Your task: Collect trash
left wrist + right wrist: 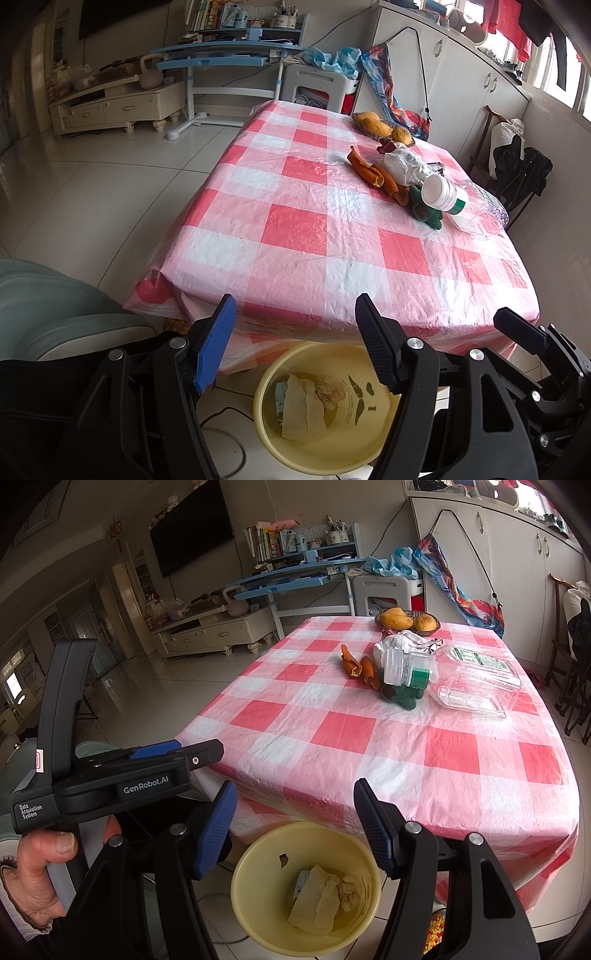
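A yellow bin (269,439) (255,919) stands on the floor at the table's near edge, holding crumpled paper (306,402) (321,897). My left gripper (295,314) and right gripper (295,797) are both open and empty, above the bin. On the far right of the table lie orange peel (373,173) (354,664), a crumpled plastic bag (406,164) (399,642), a white bottle (443,194) (402,668), a green knitted piece (428,214) (400,698) and a clear plastic container (484,210) (476,686).
The table carries a pink checked cloth (295,229) (406,746). A bowl of mangoes (380,125) (406,622) sits at its far edge. A green chair (48,306) is on the left. The left gripper's body (110,775) shows in the right wrist view.
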`<state>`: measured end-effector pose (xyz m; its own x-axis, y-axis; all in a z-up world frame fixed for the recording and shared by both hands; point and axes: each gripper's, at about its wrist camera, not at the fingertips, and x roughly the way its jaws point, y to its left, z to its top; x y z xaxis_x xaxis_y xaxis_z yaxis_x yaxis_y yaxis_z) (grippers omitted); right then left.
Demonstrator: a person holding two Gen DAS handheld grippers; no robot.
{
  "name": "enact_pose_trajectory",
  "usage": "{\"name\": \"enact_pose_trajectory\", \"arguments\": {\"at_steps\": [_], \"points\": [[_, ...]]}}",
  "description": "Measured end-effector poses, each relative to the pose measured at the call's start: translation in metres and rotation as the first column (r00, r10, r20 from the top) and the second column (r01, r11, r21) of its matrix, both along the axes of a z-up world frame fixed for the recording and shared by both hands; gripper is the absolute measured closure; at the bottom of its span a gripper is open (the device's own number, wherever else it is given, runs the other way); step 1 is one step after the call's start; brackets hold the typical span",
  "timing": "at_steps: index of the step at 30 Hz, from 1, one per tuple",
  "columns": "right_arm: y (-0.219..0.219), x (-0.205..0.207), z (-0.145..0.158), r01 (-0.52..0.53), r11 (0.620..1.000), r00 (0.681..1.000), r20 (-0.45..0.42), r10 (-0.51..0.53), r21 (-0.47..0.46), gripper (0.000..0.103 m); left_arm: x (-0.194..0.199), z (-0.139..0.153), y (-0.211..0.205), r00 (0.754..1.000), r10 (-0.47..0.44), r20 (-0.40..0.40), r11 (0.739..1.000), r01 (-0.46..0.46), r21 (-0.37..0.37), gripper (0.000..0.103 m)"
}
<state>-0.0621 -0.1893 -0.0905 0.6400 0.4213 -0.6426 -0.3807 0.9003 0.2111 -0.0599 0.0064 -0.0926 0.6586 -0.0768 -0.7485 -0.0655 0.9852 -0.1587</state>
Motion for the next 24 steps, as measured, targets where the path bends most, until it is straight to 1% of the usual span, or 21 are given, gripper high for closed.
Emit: {"name": "enact_pose_trajectory", "arguments": {"at_steps": [14, 16, 20, 24], "points": [[-0.001, 0.0, 0.001, -0.003, 1.0, 1.0, 0.001, 0.003, 0.006, 0.04, 0.0, 0.001, 0.001, 1.0, 0.002, 0.004, 1.0, -0.002, -0.005, 0.039], [-0.003, 0.001, 0.006, -0.004, 1.0, 1.0, 0.008, 0.004, 0.006, 0.04, -0.001, 0.006, 0.004, 1.0, 0.005, 0.018, 1.0, -0.005, -0.011, 0.039], [-0.007, 0.004, 0.015, 0.0, 1.0, 1.0, 0.027, 0.0, -0.009, 0.04, 0.0, 0.021, 0.009, 0.998, 0.007, 0.06, 1.0, -0.007, 0.009, 0.039], [-0.016, 0.012, 0.02, 0.013, 1.0, 1.0, 0.024, -0.013, -0.02, 0.04, 0.013, 0.03, 0.009, 0.998, -0.007, 0.064, 1.0, 0.007, -0.004, 0.039]]}}
